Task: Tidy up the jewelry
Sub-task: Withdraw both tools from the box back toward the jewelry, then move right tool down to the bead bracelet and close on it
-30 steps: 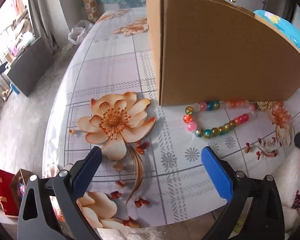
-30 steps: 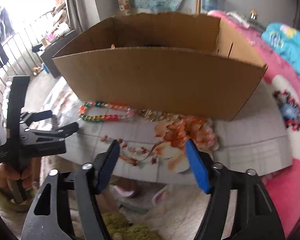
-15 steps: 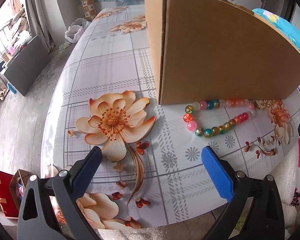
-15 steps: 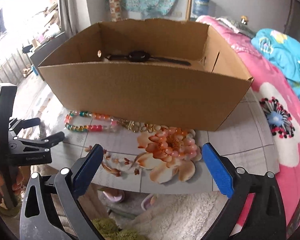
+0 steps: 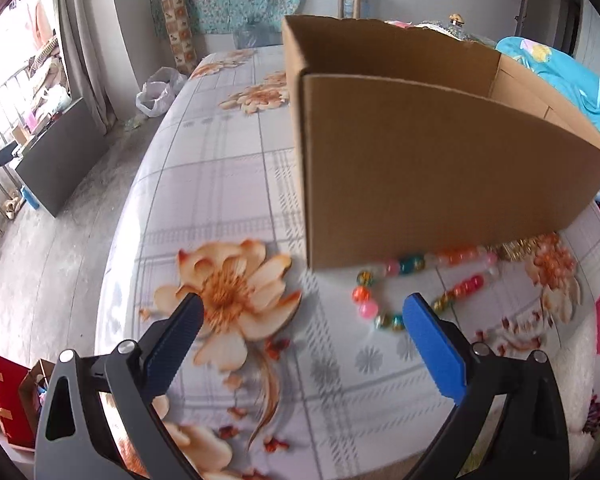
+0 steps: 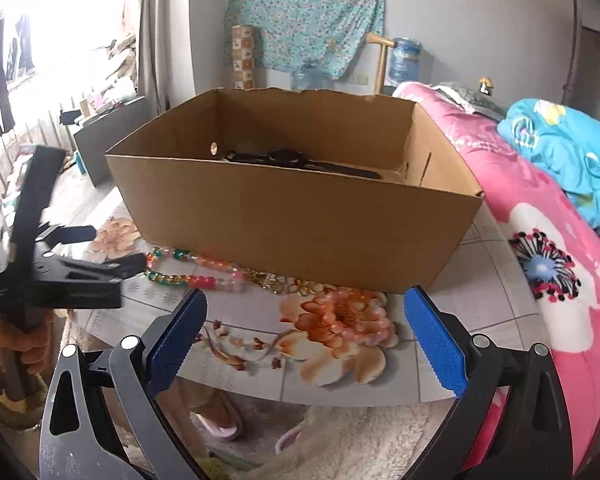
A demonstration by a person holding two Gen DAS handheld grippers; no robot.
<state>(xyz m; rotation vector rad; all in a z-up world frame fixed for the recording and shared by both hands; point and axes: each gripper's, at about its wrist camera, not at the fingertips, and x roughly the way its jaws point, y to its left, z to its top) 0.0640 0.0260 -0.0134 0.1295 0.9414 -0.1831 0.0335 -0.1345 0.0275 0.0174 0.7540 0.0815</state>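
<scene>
A string of coloured beads lies on the flowered table, along the foot of an open cardboard box. A gold chain lies at the beads' right end, also against the box. Inside the box lies a black wristwatch. My left gripper hangs open over the table, its right pad close to the beads. In the right wrist view the left gripper shows at the left, open, held by a hand. My right gripper is open wide and empty, short of the table's near edge.
The table carries a plastic cloth with orange flowers. A bed with a pink cover and a blue blanket lies on the right. Slippers and a white rug are under the table's edge. A red bag stands on the floor.
The right gripper's jaws have spread wider and its view has risen, so the inside of the box and the watch show. The left gripper has tipped up slightly.
</scene>
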